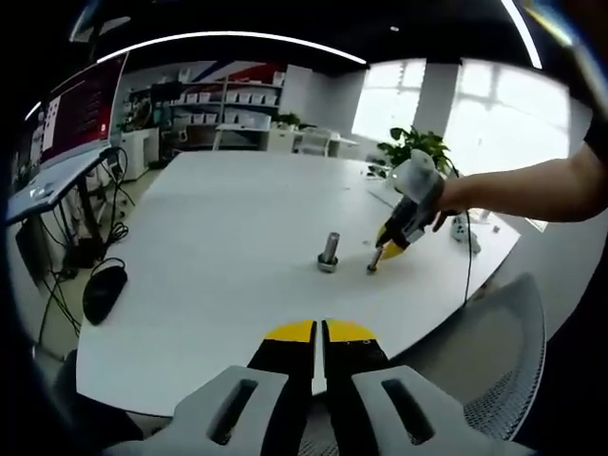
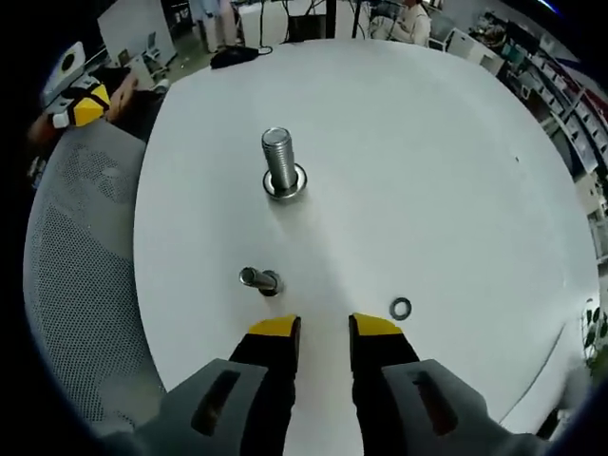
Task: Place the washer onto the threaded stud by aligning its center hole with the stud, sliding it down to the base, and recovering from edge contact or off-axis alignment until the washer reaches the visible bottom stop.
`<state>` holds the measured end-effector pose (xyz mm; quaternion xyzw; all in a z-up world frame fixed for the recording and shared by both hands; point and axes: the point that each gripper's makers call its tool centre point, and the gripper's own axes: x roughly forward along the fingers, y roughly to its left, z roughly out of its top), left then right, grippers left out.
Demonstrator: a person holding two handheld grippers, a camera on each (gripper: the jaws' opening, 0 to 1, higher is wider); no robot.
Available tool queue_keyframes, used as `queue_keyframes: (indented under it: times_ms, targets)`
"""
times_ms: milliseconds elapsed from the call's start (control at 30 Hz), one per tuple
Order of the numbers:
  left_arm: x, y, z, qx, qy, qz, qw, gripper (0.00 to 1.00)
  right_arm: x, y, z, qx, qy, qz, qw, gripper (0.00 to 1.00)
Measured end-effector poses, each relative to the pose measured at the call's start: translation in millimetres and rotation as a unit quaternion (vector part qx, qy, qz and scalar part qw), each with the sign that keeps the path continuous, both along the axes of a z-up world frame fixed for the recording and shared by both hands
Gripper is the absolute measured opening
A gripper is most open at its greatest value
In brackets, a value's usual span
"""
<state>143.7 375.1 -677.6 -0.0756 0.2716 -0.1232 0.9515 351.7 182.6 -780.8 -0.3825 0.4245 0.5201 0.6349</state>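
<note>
- Right gripper hangs low over the white table, yellow-tipped jaws apart with a clear gap and nothing between them.
- Just off its right jaw tip there's a small washer lying flat on the table, loose, not on any stud.
- Just ahead of its left jaw is a short bolt, tipped over a bit toward the viewer as far as I can tell.
- Further out, near the middle of the table, the threaded stud stands upright. There's a shiny ring around its foot; can't say if that's a washer already down or just the base flange.
- Left gripper sits back at the near table edge, above a grey mesh chair; jaws pretty much closed, only a thin slit, nothing in them.
- From the left gripper view you can see the right gripper, held by a person's hand, tip down by the short bolt, with the stud just beside.
- Off to the far side: a black mouse on the table edge, a monitor, shelves, a potted plant.
</note>
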Motion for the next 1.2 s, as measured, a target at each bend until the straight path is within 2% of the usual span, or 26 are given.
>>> queue_keyframes:
  times_ms: [100, 333, 467, 667, 900, 1000, 1067, 1200]
  targets:
    - [-0.4, -0.3, -0.4, 0.002, 0.0, -0.001, 1.0, 0.0, 12.4, -3.5, -1.7, -0.001, -0.011, -0.017, 0.9998, 0.23]
    - [-2.9, 0.8, -2.8, 0.004, 0.001, -0.002, 1.0, 0.0, 30.0, -5.5, -6.8, -0.01, -0.022, -0.02, 0.9995, 0.24]
    - [-1.5, 1.7, 0.7, -0.007, -0.005, 0.002, 1.0, 0.0, 37.5, -3.6, -9.3, -0.009, -0.015, -0.025, 0.9995, 0.26]
    - [-1.7, 1.0, -0.4, -0.003, 0.0, 0.003, 1.0, 0.0, 47.7, -3.4, -10.5, -0.015, -0.017, -0.024, 0.9994, 0.26]
    - [-2.6, 1.0, 0.6, 0.0, -0.004, 0.007, 1.0, 0.0, 46.1, -2.9, -16.1, -0.029, 0.002, 0.0, 0.9996, 0.26]
    - [-2.1, 1.2, 0.4, -0.001, -0.003, 0.008, 1.0, 0.0, 48.3, 0.1, -16.4, -0.027, 0.005, -0.001, 0.9996, 0.25]
    - [-1.7, 1.1, 0.6, 0.001, -0.003, 0.007, 1.0, 0.0, 43.9, 0.6, -17.7, -0.03, 0.024, 0.0, 0.9992, 0.22]
    - [-1.8, 1.0, -0.2, 0.004, -0.001, 0.007, 1.0, 0.0, 49.7, -0.4, -17.8, -0.033, 0.031, -0.004, 0.999, 0.2]
